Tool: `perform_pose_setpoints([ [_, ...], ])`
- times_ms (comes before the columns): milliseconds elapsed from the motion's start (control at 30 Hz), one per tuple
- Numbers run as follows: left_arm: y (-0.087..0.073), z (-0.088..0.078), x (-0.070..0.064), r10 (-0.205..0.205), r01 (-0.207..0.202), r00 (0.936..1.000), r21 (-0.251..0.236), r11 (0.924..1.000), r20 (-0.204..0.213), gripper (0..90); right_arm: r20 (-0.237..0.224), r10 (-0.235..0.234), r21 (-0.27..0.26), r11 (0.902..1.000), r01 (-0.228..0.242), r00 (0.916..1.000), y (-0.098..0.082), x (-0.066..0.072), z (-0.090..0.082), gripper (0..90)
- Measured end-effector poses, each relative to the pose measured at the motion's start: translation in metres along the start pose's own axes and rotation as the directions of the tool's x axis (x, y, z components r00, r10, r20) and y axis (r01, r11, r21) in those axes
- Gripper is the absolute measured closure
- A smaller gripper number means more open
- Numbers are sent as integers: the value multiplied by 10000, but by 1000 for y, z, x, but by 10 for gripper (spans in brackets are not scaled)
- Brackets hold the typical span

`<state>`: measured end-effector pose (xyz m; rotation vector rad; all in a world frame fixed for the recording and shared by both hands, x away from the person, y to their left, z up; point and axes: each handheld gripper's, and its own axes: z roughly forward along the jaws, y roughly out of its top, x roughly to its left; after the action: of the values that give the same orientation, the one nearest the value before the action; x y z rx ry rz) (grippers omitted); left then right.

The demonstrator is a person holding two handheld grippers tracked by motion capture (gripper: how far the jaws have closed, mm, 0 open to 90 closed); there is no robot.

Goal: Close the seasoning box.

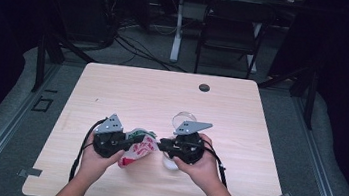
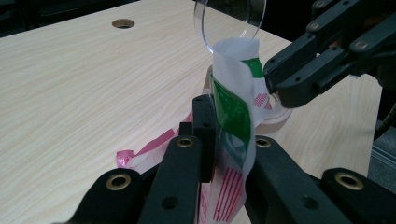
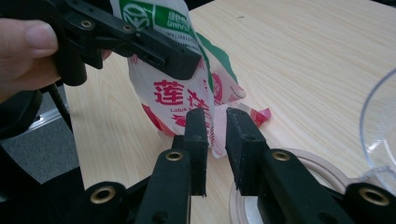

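A printed snack packet (image 1: 137, 148) is hanging between the 2 tools over the worktop (image 1: 128, 90), long axis running tool to tool. The left tool (image 2: 227, 140) and right tool (image 3: 215, 122) are both pinching its edges. A clear plastic cup (image 1: 184, 119) and tape roll (image 3: 299, 161) are sitting just beside.

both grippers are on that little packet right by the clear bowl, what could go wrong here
1. The left gripper and right gripper each pinch the thin packet from opposite sides; pulling apart could tear it suddenly and spill the contents on the table.
2. The clear bowl sits tilted right behind the packet, so a jerk might knock it.
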<state>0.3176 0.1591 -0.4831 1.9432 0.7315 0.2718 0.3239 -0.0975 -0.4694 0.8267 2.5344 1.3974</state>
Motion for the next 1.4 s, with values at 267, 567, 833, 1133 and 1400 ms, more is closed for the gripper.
perform_pose_setpoints([
  [267, 0, -1, 1, 20, -20, 10000, -4, 10000, 3, 876, -26, -27, 304, 9995, 28, 10000, 1, 0, 14, 787],
  [567, -2, -2, -1, 76, -76, 9999, -28, 10000, -75, 854, 59, -317, 735, 9968, 312, 9995, 4, 1, 26, 900],
  [833, -13, -7, -2, -112, 106, 9996, -273, 9996, -241, 749, 145, -373, 491, 9981, 365, 9992, 8, 1, 26, 900],
  [1133, -37, -2, 1, -68, 41, 9964, -330, 9994, -840, 452, 80, -283, 372, 9989, 279, 9996, 13, 1, 29, 900],
  [1400, -57, 5, 6, -445, 463, 9951, 187, 9988, -882, 352, -70, -298, 356, 9989, 300, 9995, 17, 1, 31, 900],
])
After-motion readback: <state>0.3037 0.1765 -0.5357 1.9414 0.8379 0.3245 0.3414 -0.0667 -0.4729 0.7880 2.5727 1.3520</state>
